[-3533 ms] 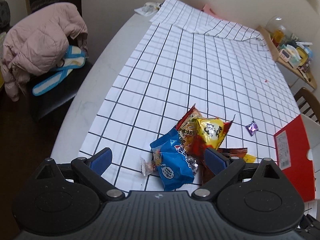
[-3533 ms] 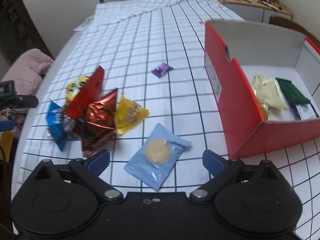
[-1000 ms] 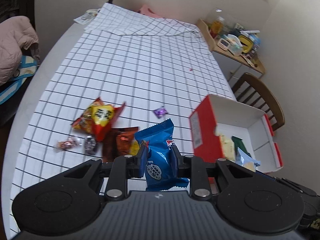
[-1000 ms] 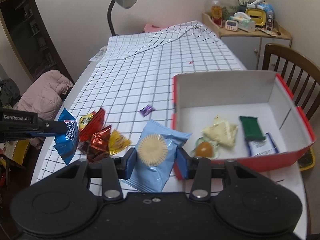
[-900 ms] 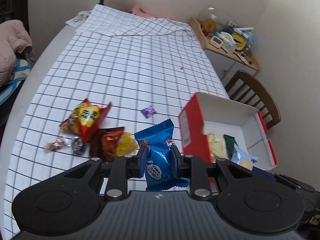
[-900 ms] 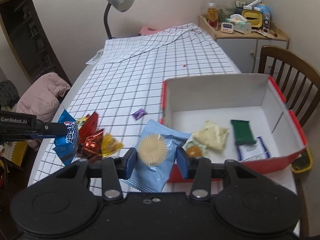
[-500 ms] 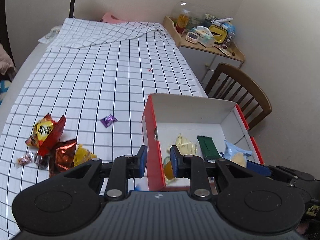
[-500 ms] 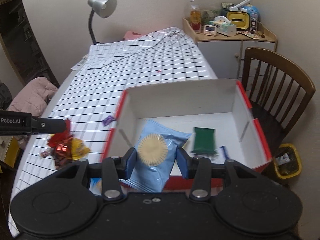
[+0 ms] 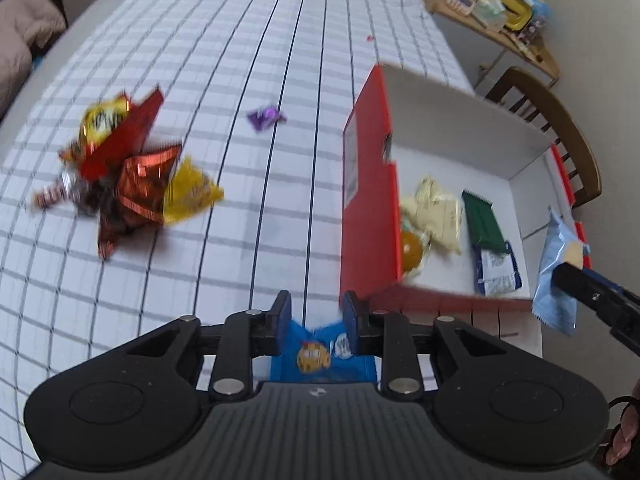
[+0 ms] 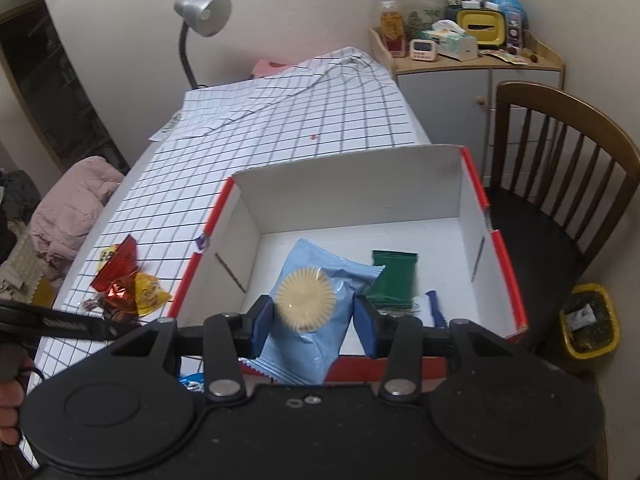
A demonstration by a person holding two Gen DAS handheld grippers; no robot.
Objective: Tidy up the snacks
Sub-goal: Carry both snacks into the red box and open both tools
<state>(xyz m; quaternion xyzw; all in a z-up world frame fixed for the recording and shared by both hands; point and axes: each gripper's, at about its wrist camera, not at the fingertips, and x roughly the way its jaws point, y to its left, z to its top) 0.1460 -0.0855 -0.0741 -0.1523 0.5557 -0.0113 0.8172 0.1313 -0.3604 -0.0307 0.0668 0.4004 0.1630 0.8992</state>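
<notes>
A red box (image 9: 370, 184) with white inside (image 10: 472, 208) sits at the table's right edge and holds several snacks. My right gripper (image 10: 314, 312) is shut on a light blue cookie packet (image 10: 316, 316), held over the box's near side; the packet also shows in the left wrist view (image 9: 558, 276). My left gripper (image 9: 314, 316) has its jaws close together around a dark blue snack packet (image 9: 320, 354), low over the cloth beside the box's near left corner. A pile of loose snacks (image 9: 132, 172) lies left of the box, with a purple candy (image 9: 264, 116) beyond it.
A checked cloth (image 9: 240, 60) covers the table. A wooden chair (image 10: 560, 168) stands right of the box, with a yellow bin (image 10: 590, 322) on the floor. A desk lamp (image 10: 200, 20) and a cluttered cabinet (image 10: 460, 52) stand at the far end. A pink jacket (image 10: 68, 208) lies left.
Both grippers picked up their packets and carried them right to the box. The dark blue packet has slid low between the left jaws. The right gripper now holds its packet over the box.
</notes>
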